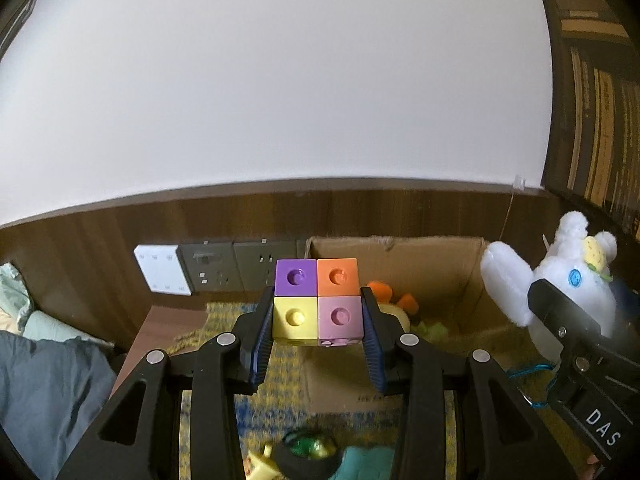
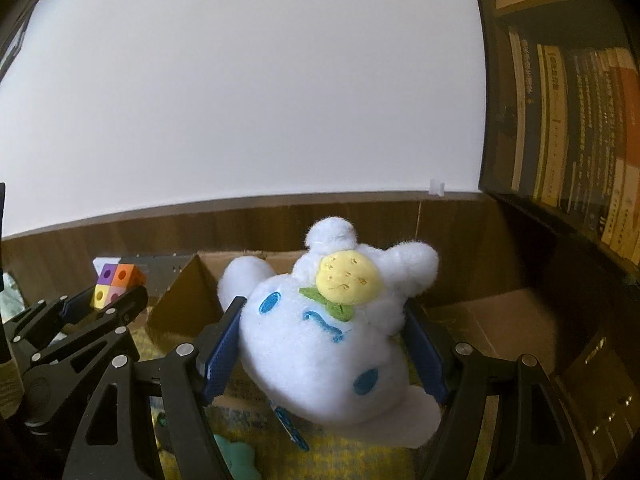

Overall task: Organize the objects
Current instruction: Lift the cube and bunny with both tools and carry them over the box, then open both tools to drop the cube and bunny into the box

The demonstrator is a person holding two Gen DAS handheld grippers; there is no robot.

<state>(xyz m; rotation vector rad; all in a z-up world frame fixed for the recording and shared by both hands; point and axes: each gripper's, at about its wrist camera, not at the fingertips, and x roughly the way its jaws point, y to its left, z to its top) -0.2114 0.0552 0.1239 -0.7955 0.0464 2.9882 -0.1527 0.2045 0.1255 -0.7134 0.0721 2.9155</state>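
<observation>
A block of four coloured cubes (image 1: pixel 317 302) is pinched in the left gripper (image 1: pixel 318 320), held up in front of a cardboard box (image 1: pixel 440 276). Beside it, the right gripper (image 2: pixel 320 344) squeezes a white plush toy (image 2: pixel 324 344) above the yellow rug (image 1: pixel 280 396).
</observation>
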